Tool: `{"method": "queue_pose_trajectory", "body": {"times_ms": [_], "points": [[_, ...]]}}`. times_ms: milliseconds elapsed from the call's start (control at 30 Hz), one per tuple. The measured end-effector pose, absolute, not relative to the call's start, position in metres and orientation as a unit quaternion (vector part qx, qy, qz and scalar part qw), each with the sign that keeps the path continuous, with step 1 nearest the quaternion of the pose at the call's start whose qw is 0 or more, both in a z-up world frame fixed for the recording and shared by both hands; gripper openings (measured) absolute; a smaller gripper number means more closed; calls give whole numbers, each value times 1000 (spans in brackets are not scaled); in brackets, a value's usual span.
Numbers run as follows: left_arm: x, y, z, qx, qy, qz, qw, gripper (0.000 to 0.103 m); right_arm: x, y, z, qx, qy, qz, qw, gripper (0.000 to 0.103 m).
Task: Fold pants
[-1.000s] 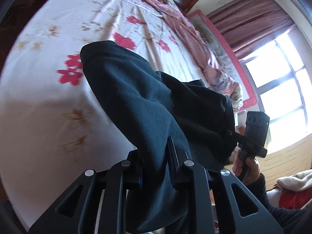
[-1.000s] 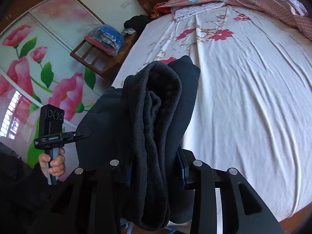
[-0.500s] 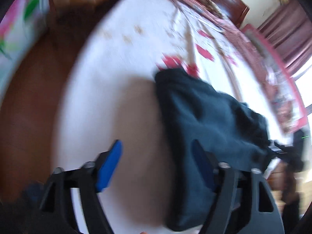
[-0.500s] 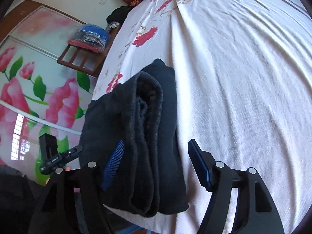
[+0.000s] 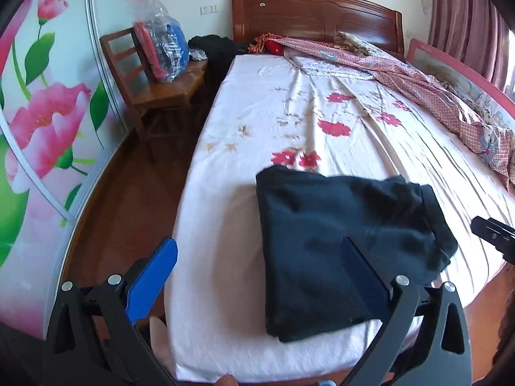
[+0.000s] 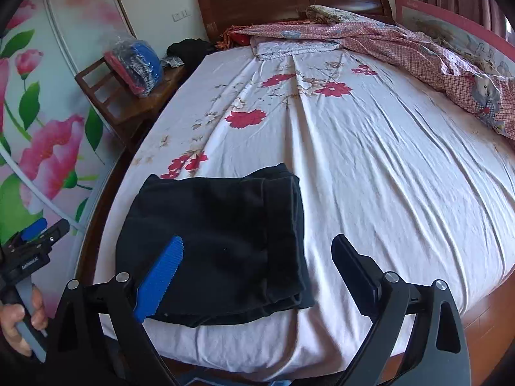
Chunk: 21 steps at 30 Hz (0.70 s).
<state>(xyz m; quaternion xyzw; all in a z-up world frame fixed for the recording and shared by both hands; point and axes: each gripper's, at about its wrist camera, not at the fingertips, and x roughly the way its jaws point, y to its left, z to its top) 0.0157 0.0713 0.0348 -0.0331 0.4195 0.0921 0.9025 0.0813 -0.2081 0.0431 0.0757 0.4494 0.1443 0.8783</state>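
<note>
Both jaws now gape wide and hold nothing; a second ago each was clamped on the dark cloth. From the left wrist, the left gripper (image 5: 257,257) hangs above the pants (image 5: 341,244), which lie folded in a flat bundle at the foot corner of the bed (image 5: 289,103), so the fold looks finished. A plastic bag (image 5: 162,48) of clothes sits on the chair (image 5: 154,90) beside the bed. From the right wrist, the right gripper (image 6: 257,257) hovers just above the pants (image 6: 219,241).
</note>
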Motion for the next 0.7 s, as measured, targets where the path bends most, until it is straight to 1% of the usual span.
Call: {"method": "queue_pose_trajectory", "body": {"times_ms": [100,200,333,533,700], "points": [[-2,66,27,-37,428,100,897,101,66,-200,36,81,446,134,881,93],[-14,57,12,-20,444,102,890,101,48,-196,27,78,444,113,885,93],[-27,56,-5,-22,464,101,880,101,28,-194,12,89,456,98,880,93],[-46,61,-19,-39,471,105,875,101,11,-191,1,118,470,97,869,93],[-53,60,-20,-44,464,104,878,101,2,-186,0,130,471,94,868,93]]}}
